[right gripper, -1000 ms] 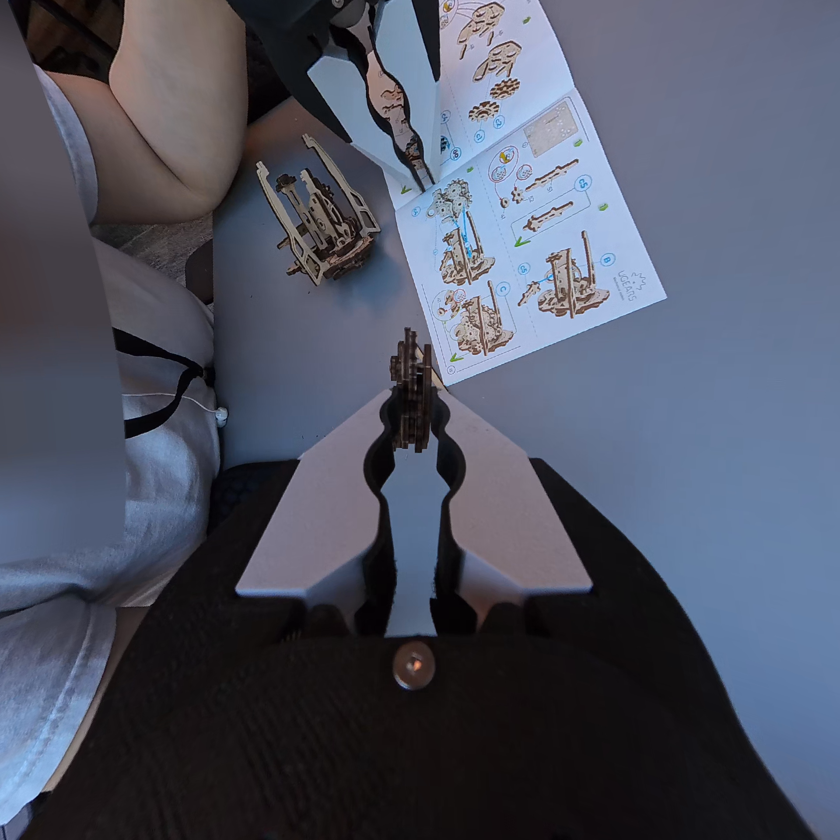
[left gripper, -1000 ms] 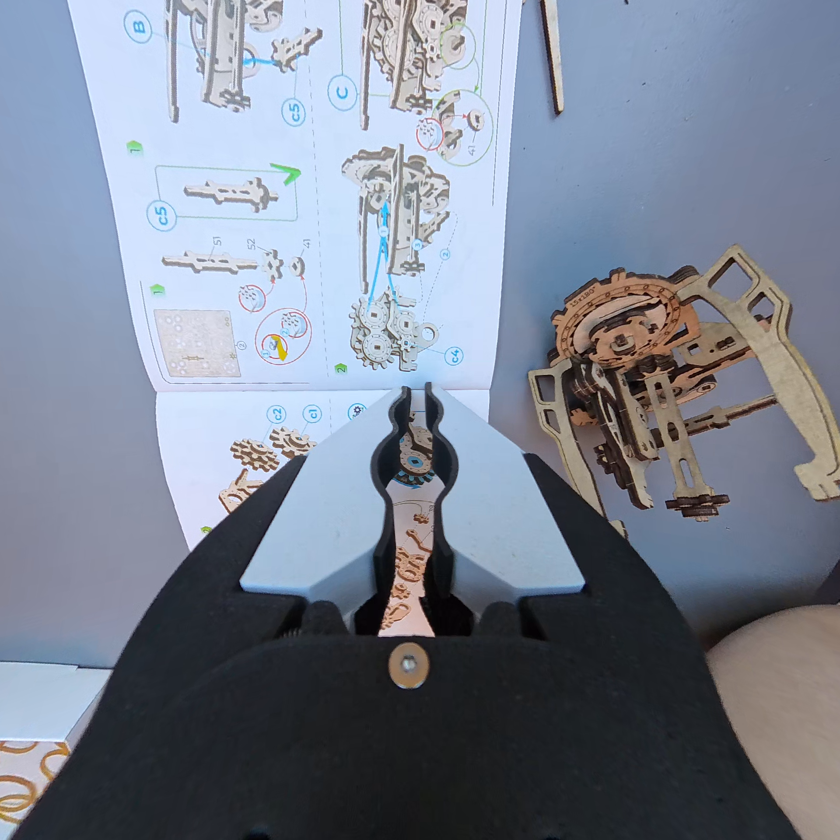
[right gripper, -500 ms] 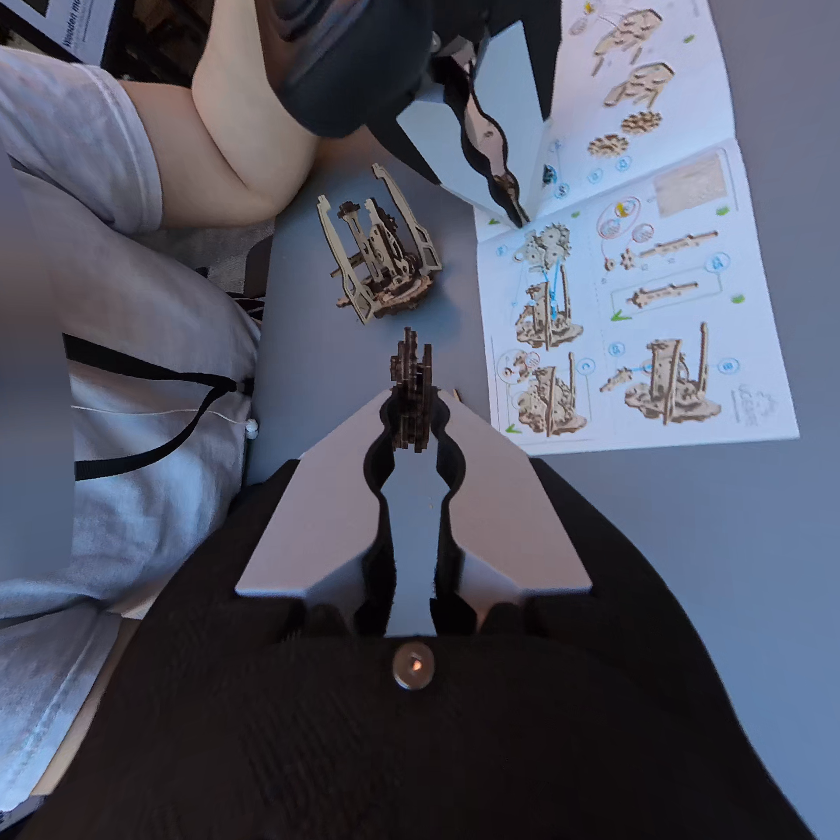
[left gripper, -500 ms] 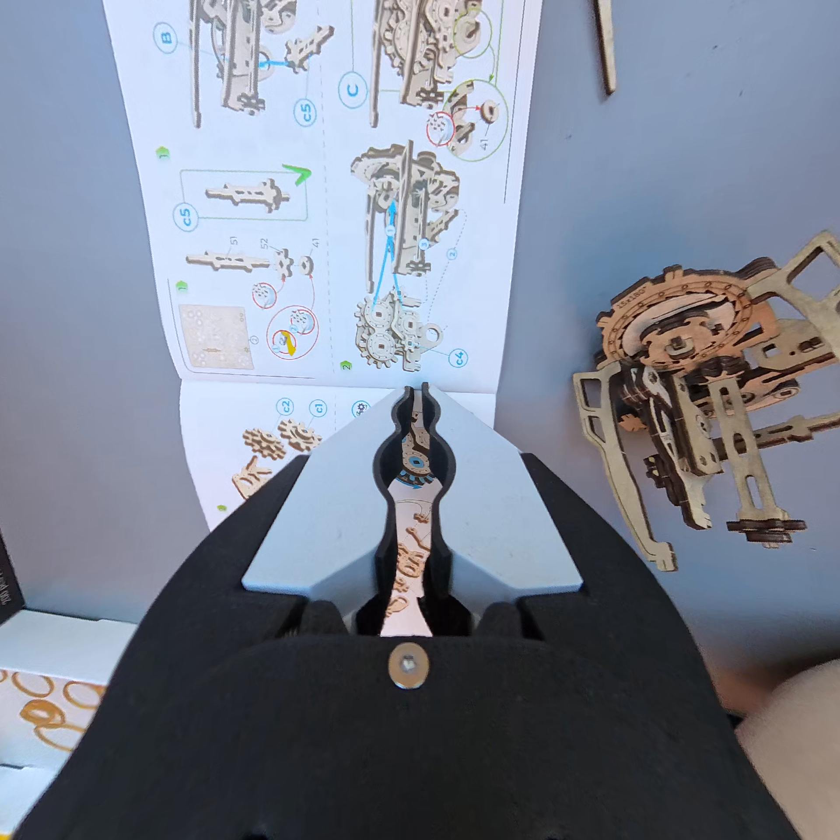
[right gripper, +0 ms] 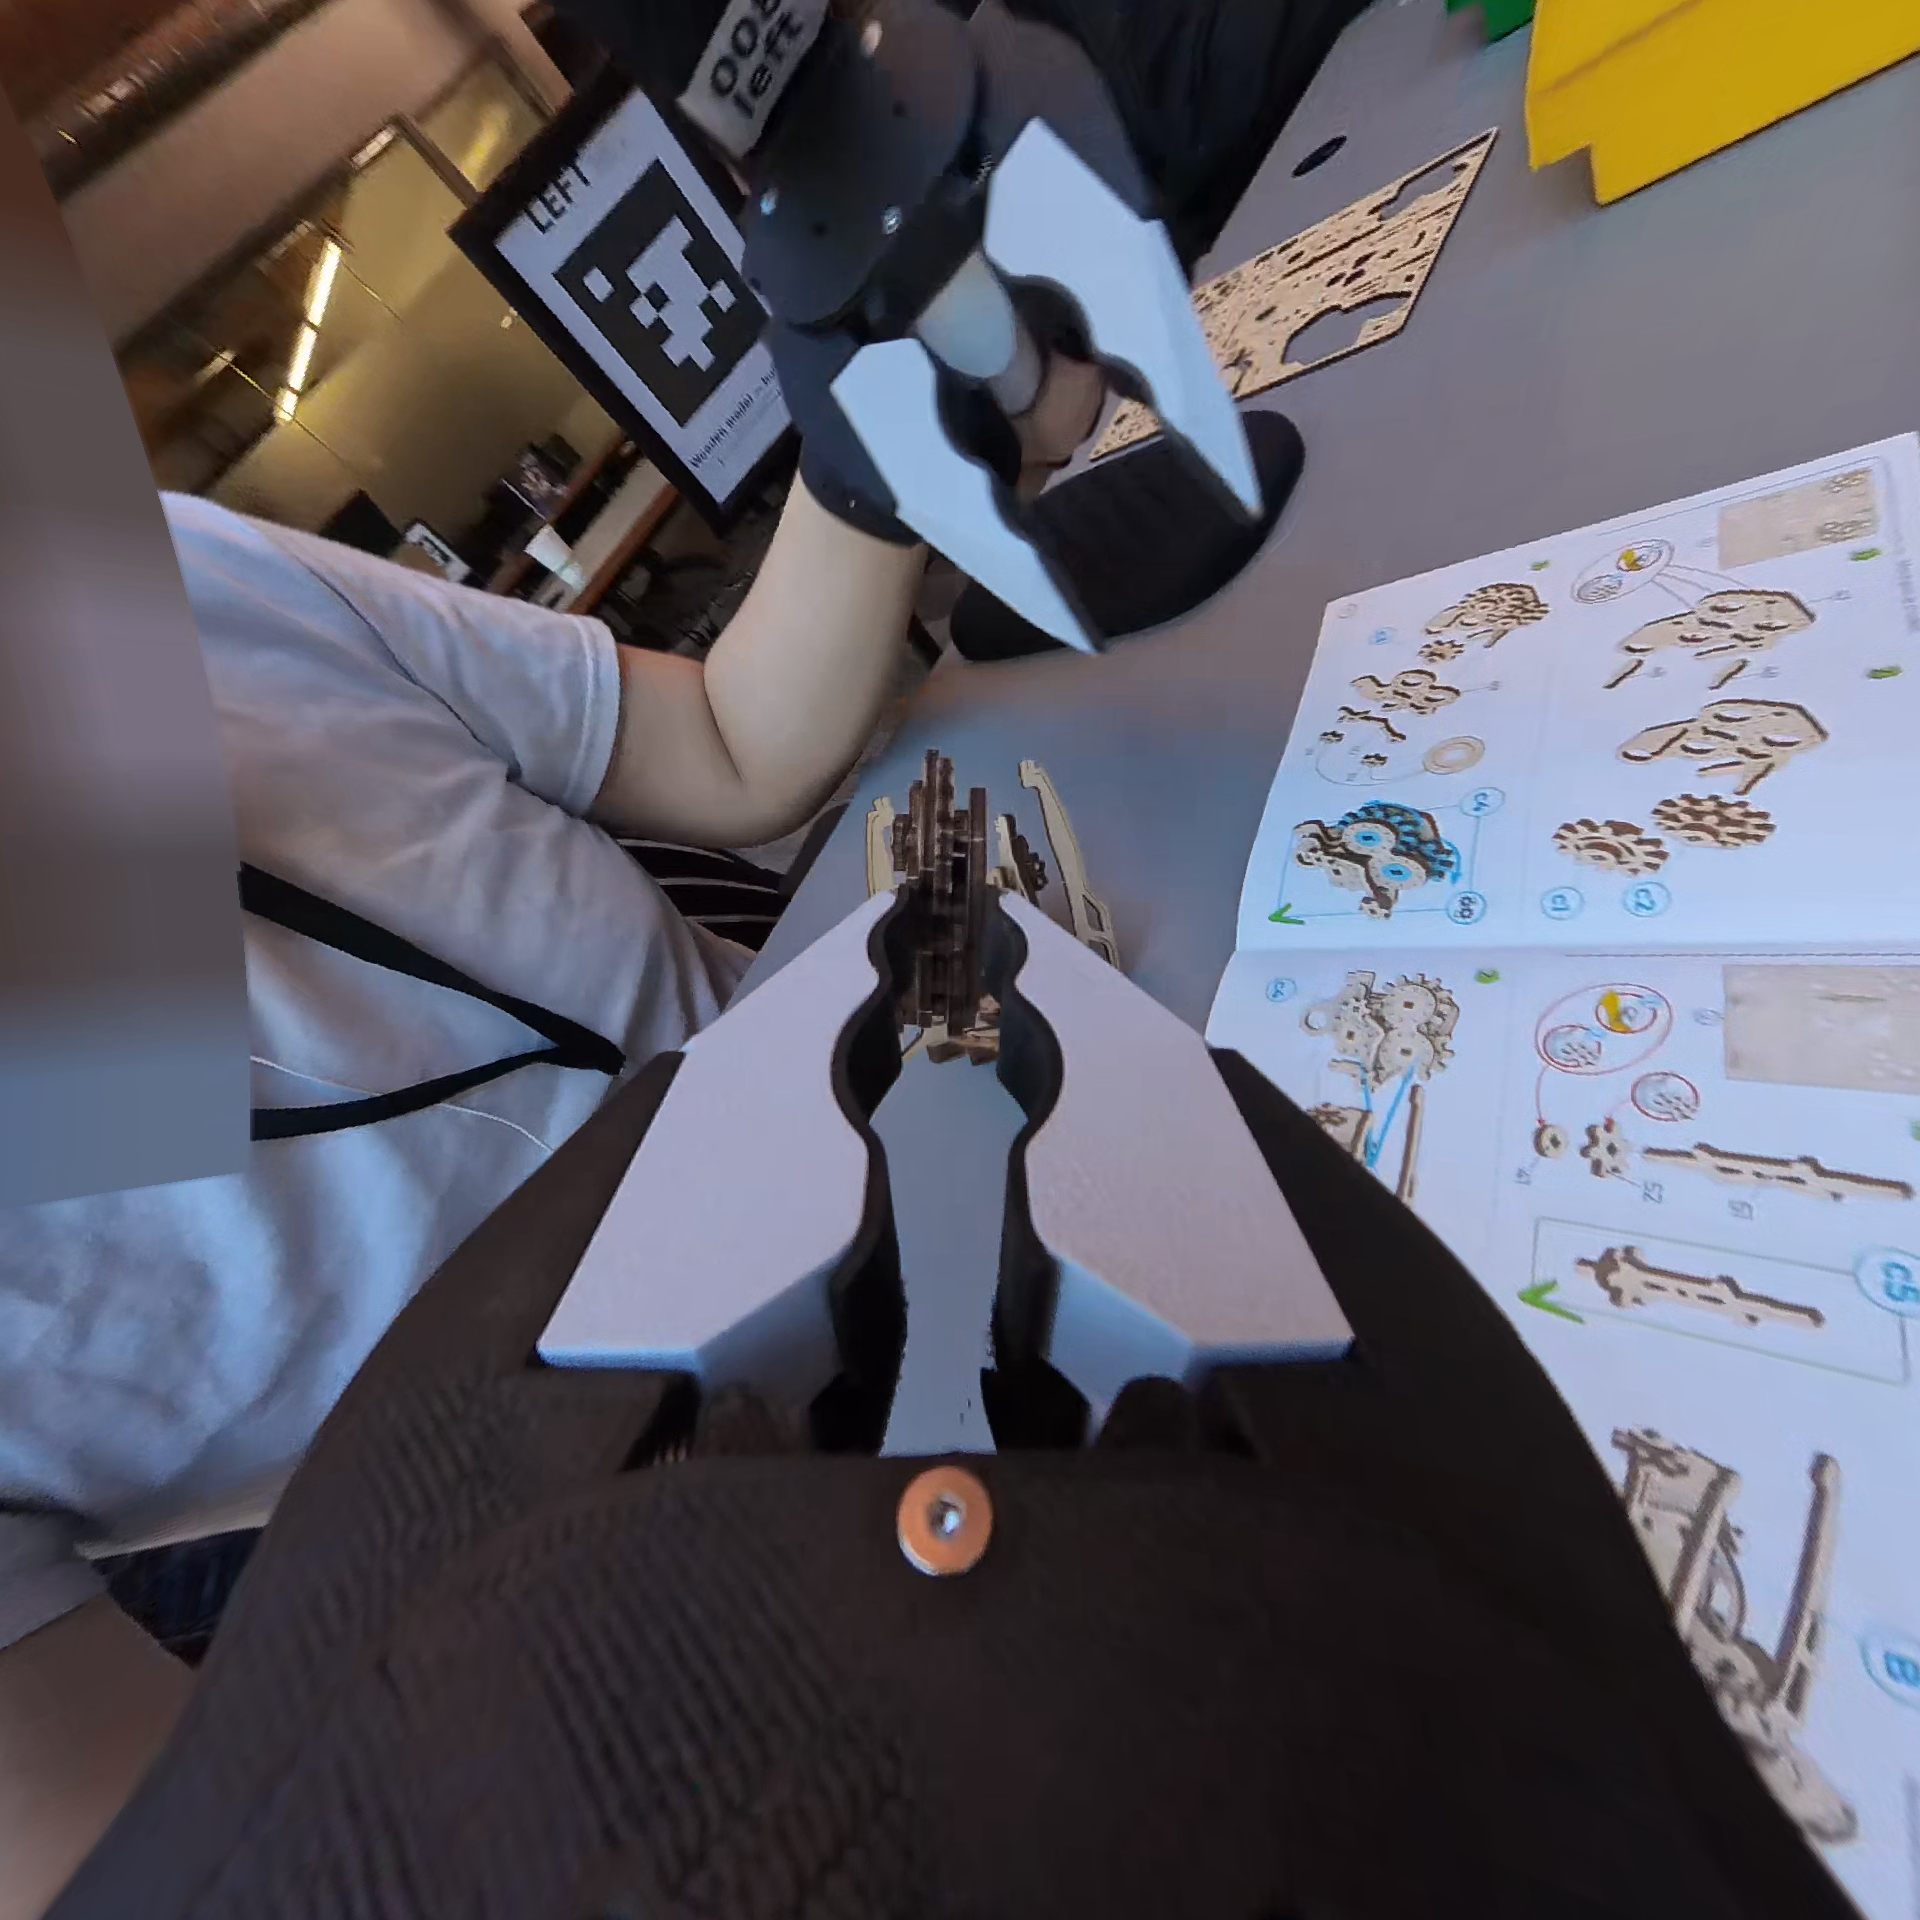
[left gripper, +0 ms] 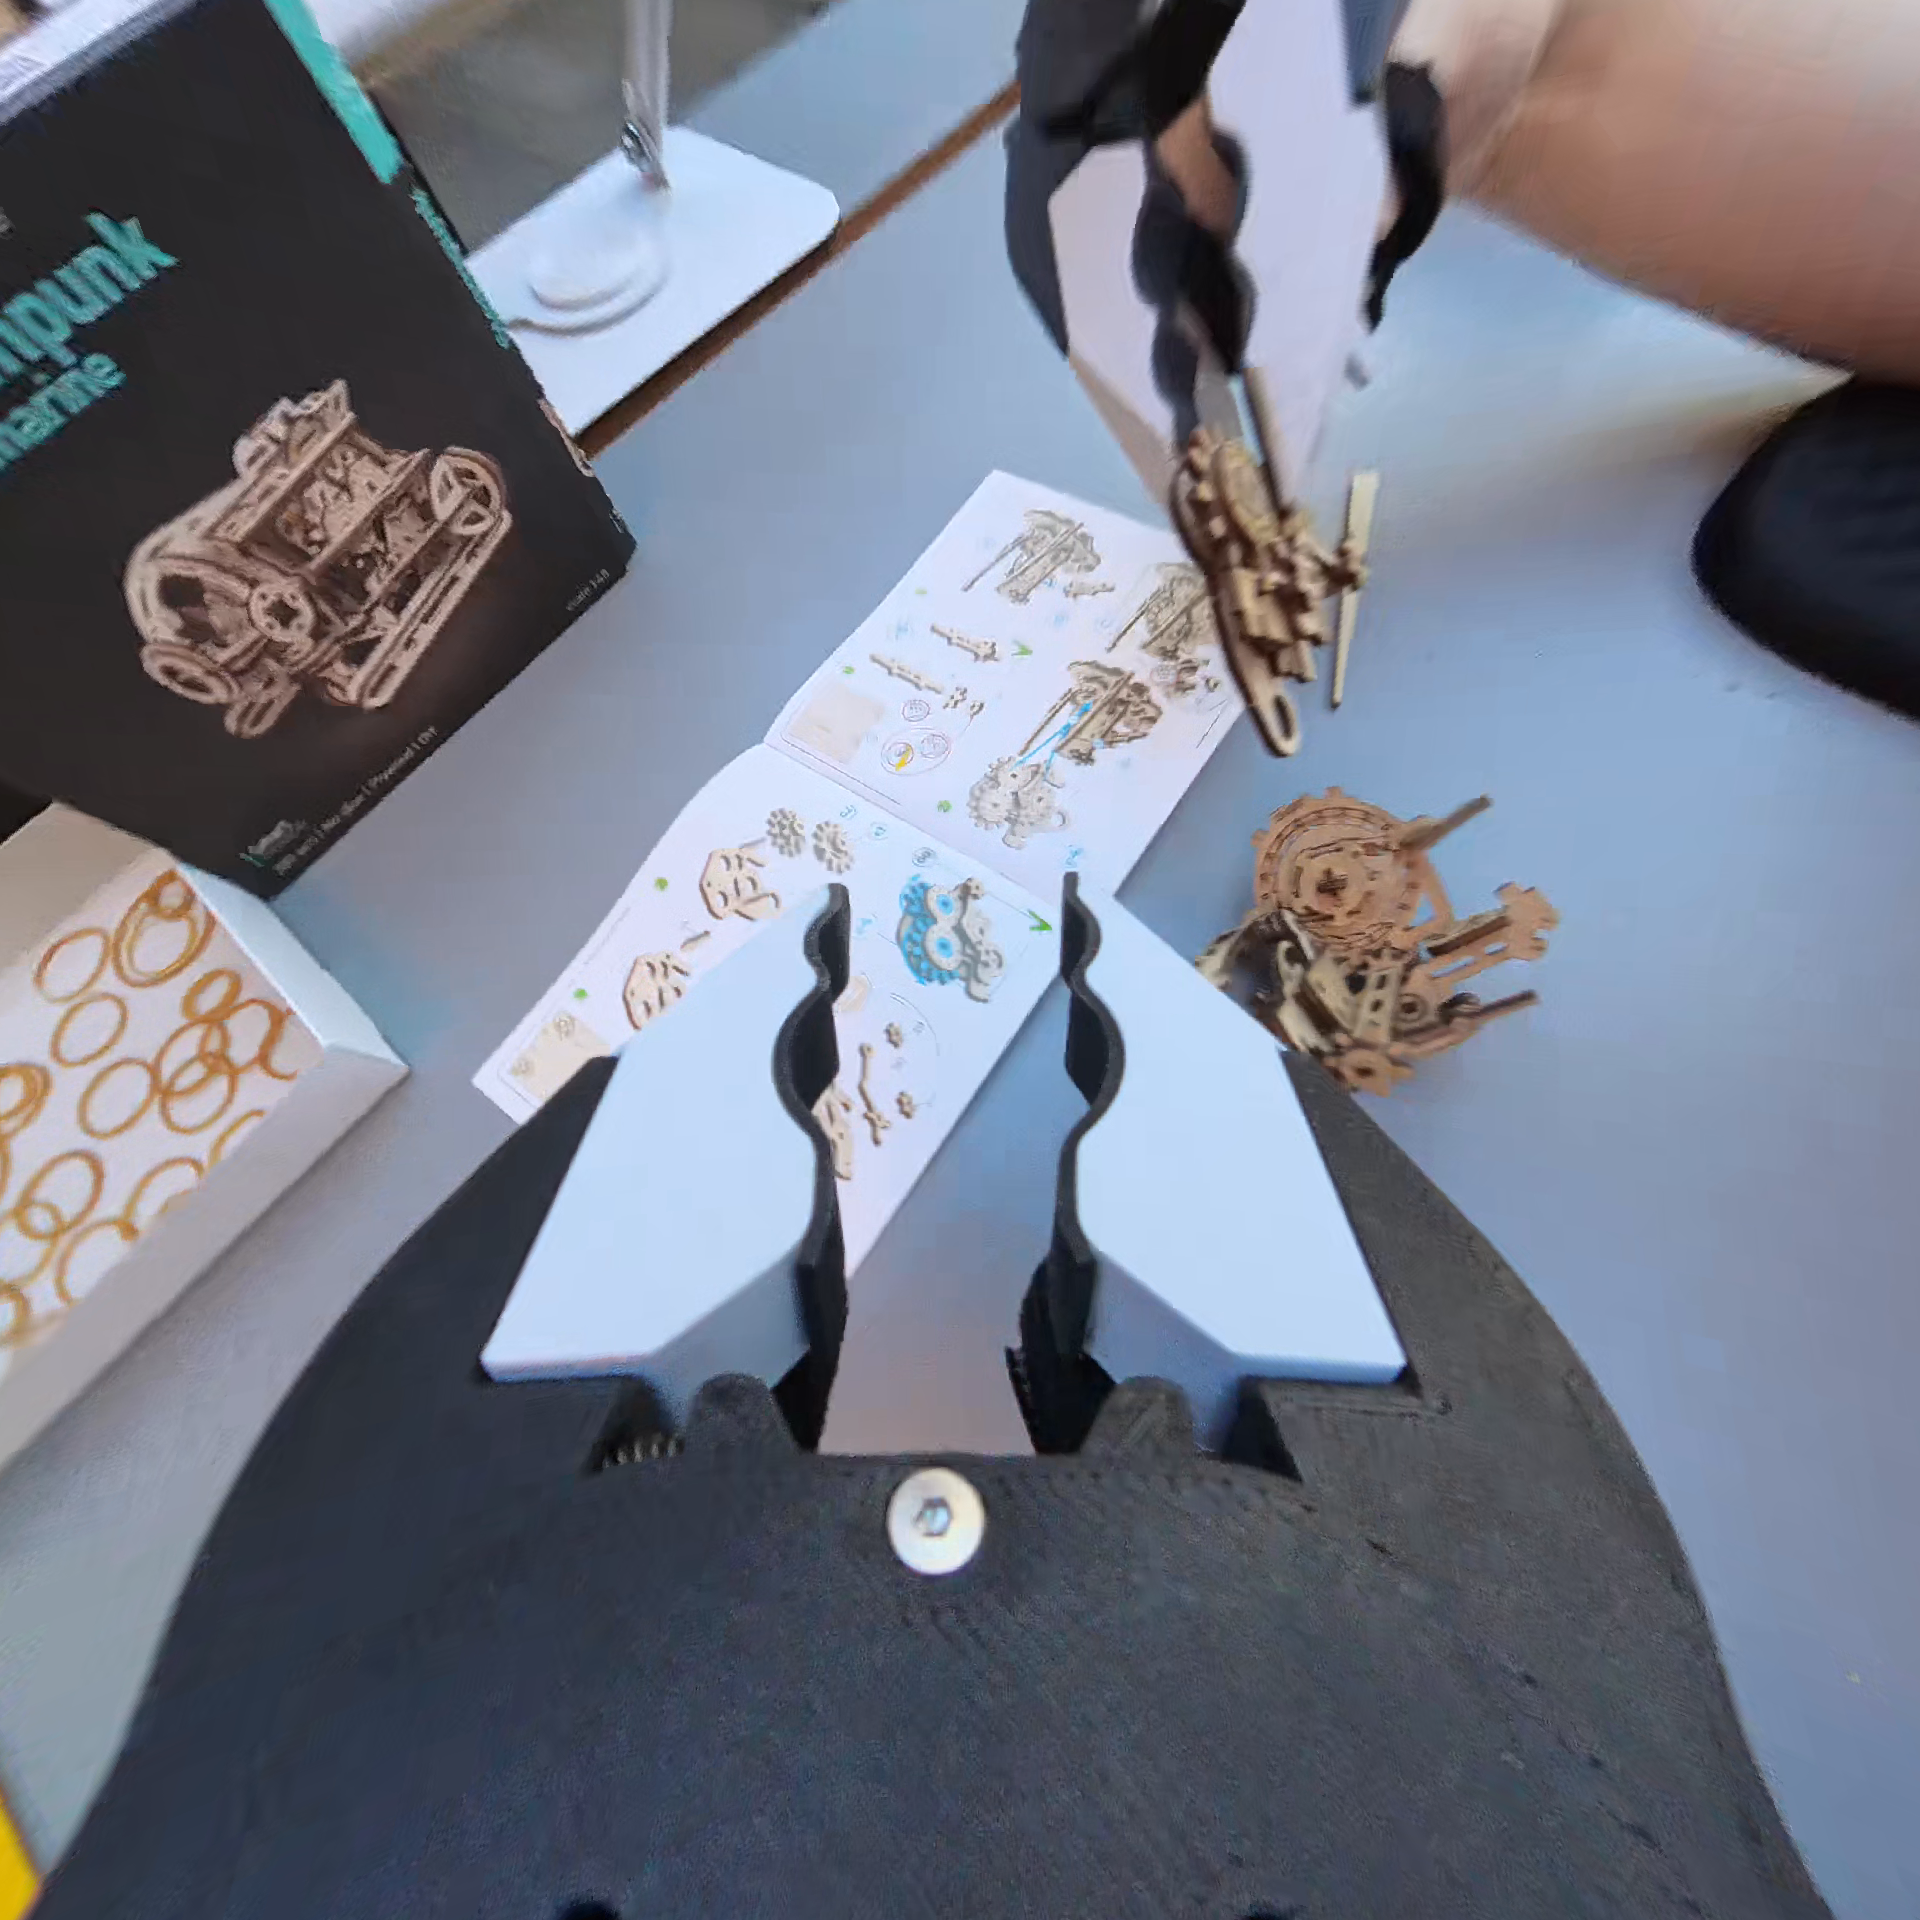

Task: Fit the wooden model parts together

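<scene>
My right gripper (right gripper: 948, 914) is shut on a small dark wooden gear assembly (right gripper: 940, 873) and holds it above the grey table. In the left wrist view this gripper (left gripper: 1236, 416) hangs at the top with the gear assembly (left gripper: 1252, 561) below its tips. The larger wooden model frame (left gripper: 1351, 956) lies on the table to the right of the open instruction booklet (left gripper: 935, 727). In the right wrist view the frame (right gripper: 1070, 873) sits just behind the held gears. My left gripper (left gripper: 951, 904) is open and empty, raised over the booklet; it also shows in the right wrist view (right gripper: 1164, 571).
A dark kit box (left gripper: 260, 468) and a white box with gold rings (left gripper: 135, 1039) stand at the left. A white stand base (left gripper: 644, 239) is behind. A loose wooden stick (left gripper: 1351, 582), a punched wooden sheet (right gripper: 1330, 281), a yellow object (right gripper: 1714, 83) and a black pad (left gripper: 1818, 582) are around. The gap from one gripper's tips to the other's is roughly 10 centimetres. The yellow object (right gripper: 1714, 83) lies some 30 centimetres from my left tips, 40 centimetres from my right tips.
My left gripper has opened, lifted and tilted back from the booklet. My right gripper has swung low over the table with the gear assembly, close to the model frame.
</scene>
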`<state>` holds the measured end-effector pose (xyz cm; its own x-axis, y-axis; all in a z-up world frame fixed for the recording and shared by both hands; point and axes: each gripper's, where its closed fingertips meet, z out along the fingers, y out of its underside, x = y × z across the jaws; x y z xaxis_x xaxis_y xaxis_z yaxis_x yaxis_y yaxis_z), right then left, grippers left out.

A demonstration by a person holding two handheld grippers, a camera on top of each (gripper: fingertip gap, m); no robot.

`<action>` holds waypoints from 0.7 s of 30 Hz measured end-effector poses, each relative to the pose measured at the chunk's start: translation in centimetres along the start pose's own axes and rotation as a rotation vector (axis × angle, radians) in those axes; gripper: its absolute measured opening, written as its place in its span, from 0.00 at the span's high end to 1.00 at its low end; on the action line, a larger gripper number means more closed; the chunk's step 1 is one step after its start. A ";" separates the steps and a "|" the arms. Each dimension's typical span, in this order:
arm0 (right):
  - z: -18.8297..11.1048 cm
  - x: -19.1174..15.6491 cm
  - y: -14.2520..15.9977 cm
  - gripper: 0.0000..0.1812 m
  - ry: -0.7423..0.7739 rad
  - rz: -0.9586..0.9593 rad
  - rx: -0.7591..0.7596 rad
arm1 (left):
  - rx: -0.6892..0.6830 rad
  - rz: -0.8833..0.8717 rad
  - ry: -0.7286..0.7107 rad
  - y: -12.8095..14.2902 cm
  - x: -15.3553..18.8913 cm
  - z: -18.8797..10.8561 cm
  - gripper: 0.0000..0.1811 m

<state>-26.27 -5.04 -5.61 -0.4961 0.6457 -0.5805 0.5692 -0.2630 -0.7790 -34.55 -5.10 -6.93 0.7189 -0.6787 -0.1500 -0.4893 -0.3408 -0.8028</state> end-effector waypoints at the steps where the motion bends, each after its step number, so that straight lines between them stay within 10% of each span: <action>1: 0.2 0.3 0.0 0.94 -0.021 0.007 0.012 | 0.042 -0.041 -0.013 0.4 0.5 -1.0 0.74; 10: 2.7 0.9 0.5 0.94 -0.237 0.117 -0.004 | 0.372 -0.425 0.094 1.9 7.8 -6.4 0.73; 21: 5.4 0.1 1.6 0.94 -0.398 0.157 -0.148 | 0.176 -0.539 0.024 5.1 13.4 -1.1 0.89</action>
<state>-28.95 -9.22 -8.16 -0.5935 0.2728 -0.7572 0.7308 -0.2114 -0.6490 -27.99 -16.66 -12.41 0.8318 -0.4542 0.3190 0.0350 -0.5307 -0.8468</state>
